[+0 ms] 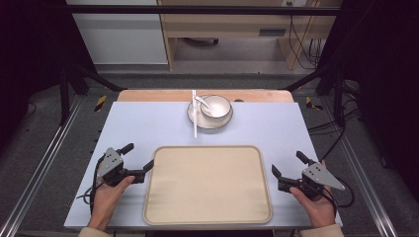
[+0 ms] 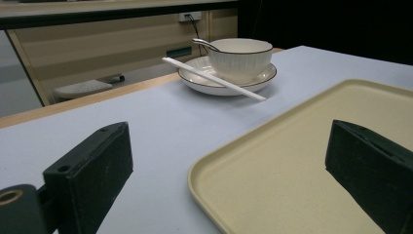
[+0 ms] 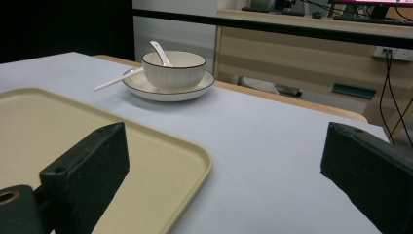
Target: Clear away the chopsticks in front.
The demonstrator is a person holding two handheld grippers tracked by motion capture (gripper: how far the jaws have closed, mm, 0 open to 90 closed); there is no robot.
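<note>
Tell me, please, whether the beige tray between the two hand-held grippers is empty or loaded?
Empty. The tray shows only its bare beige surface; the bowl, spoon and chopsticks sit with the plate beyond it.

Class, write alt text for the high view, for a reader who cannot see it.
A person's hands hold the open left gripper and right gripper either side of an empty beige tray. Beyond, a bowl with a spoon sits on a plate; chopsticks lean on it.

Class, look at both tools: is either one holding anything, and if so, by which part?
Nothing is held. The left tool and right tool stand open beside the tray, with nothing between the jaws.
</note>
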